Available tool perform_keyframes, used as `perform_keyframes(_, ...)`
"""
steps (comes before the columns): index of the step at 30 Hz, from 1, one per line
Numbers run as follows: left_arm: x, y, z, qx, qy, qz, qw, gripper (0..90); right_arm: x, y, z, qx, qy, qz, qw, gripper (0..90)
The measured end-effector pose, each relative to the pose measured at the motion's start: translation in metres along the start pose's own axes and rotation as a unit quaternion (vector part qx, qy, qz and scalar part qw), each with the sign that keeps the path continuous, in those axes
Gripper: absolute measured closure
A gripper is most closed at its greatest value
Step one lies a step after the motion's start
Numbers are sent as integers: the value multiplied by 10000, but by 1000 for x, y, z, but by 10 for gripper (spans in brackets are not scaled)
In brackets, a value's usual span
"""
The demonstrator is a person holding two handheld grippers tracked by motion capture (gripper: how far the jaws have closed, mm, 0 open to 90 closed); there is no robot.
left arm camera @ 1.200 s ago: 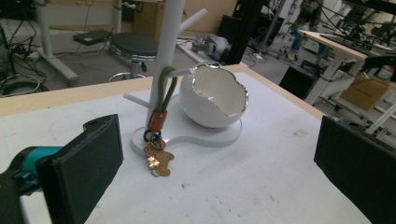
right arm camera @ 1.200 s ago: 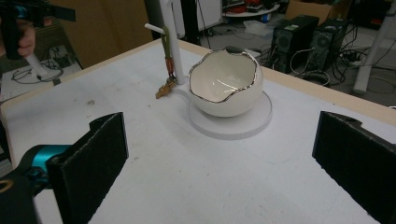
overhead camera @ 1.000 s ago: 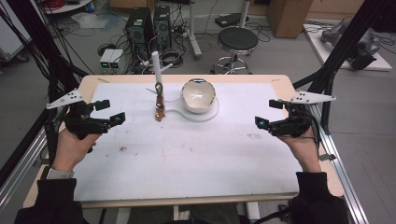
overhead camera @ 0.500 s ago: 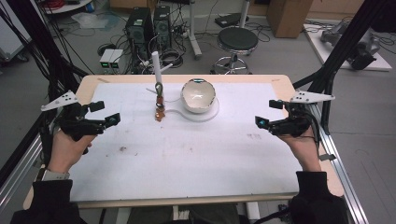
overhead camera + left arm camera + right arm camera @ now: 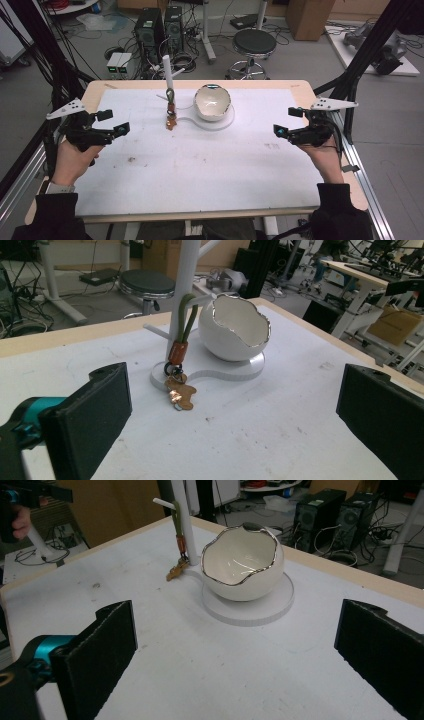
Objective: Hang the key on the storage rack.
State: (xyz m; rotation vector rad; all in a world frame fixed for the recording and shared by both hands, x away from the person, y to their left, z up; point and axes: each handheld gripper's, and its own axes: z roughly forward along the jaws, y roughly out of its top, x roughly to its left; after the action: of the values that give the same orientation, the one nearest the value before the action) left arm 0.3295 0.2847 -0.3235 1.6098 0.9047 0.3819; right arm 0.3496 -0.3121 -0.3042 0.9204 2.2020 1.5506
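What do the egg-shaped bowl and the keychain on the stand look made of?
The egg-shaped bowl looks like glazed white ceramic: glossy, with a jagged metallic-looking rim. The keychain seems mixed: a green cord loop, an orange-brown collar, and a shiny copper-coloured charm, probably metal.

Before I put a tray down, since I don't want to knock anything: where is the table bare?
The near half of the white table is bare, between the left gripper and right gripper. The far right corner past the egg-shaped bowl is also free. It's crowded at far centre: bowl, its base, the white stand with hanging keychain.
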Motion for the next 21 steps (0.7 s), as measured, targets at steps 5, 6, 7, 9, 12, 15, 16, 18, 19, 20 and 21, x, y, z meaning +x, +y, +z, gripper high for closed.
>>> perform_keyframes(5, -1, 0, 1, 38, -7, 14, 10000, 17, 0, 0, 1, 10, 8, 3, 10000, 26)
perform_keyframes(6, -1, 0, 2, 30, -17, 8, 10000, 17, 1, 0, 1, 11, 17, 10, 10000, 27)
perform_keyframes(7, -1, -1, 2, 33, -14, 7, 10000, 17, 1, 0, 1, 28, 19, 3, 10000, 27)
perform_keyframes(9, -1, -1, 3, 47, -8, -3, 10000, 17, 1, 0, 1, 37, 28, -1, 10000, 27)
perform_keyframes(12, 0, -2, 3, 68, -10, -5, 10000, 17, 0, -1, 1, 23, 27, -7, 10000, 27)
perform_keyframes(15, 0, -2, 3, 81, -4, -12, 10000, 17, 1, -1, 2, 49, 22, 19, 10000, 26)
perform_keyframes(16, 1, -2, 3, 81, -4, -7, 10000, 17, 1, -1, 2, 52, 16, 17, 10000, 27)
perform_keyframes(18, 1, -2, 3, 75, 6, -14, 10000, 17, 1, -1, 3, 59, 34, 7, 10000, 26)
perform_keyframes(19, 1, -2, 3, 77, 12, -18, 10000, 17, 1, -1, 3, 60, 39, 15, 10000, 26)
perform_keyframes(20, 1, -2, 3, 86, 14, -18, 10000, 17, 1, -1, 3, 55, 21, 2, 10000, 27)
perform_keyframes(21, 1, -2, 3, 103, 7, -16, 9999, 17, 0, -1, 3, 56, 16, 3, 10000, 26)
